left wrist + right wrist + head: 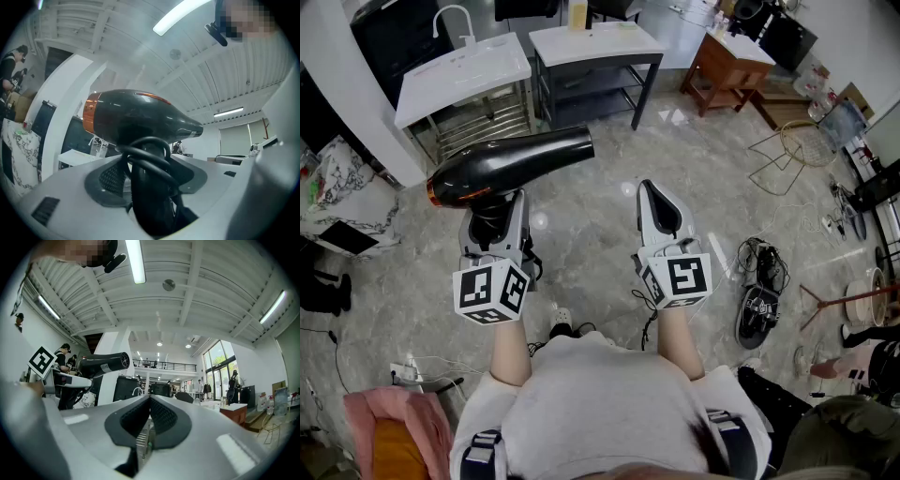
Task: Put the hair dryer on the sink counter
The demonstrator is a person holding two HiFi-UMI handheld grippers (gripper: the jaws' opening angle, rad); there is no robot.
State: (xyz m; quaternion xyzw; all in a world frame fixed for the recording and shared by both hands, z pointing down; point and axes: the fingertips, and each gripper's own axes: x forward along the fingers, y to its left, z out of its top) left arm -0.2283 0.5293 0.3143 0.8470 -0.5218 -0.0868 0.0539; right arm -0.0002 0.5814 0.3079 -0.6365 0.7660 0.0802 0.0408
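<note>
Clamping the hair dryer [511, 161] by its handle, left tongs [493, 214]; right tongs [662, 208] closed, empty.

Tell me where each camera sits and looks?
Head view: on the person's head, facing steeply down; shows both forearms, left tool, right tool.
Left gripper view: on the left tool, facing the hair dryer its jaws clamp.
Right gripper view: on the right tool, facing the room over shut, empty jaws.
Shared: all three show the hair dryer.
</note>
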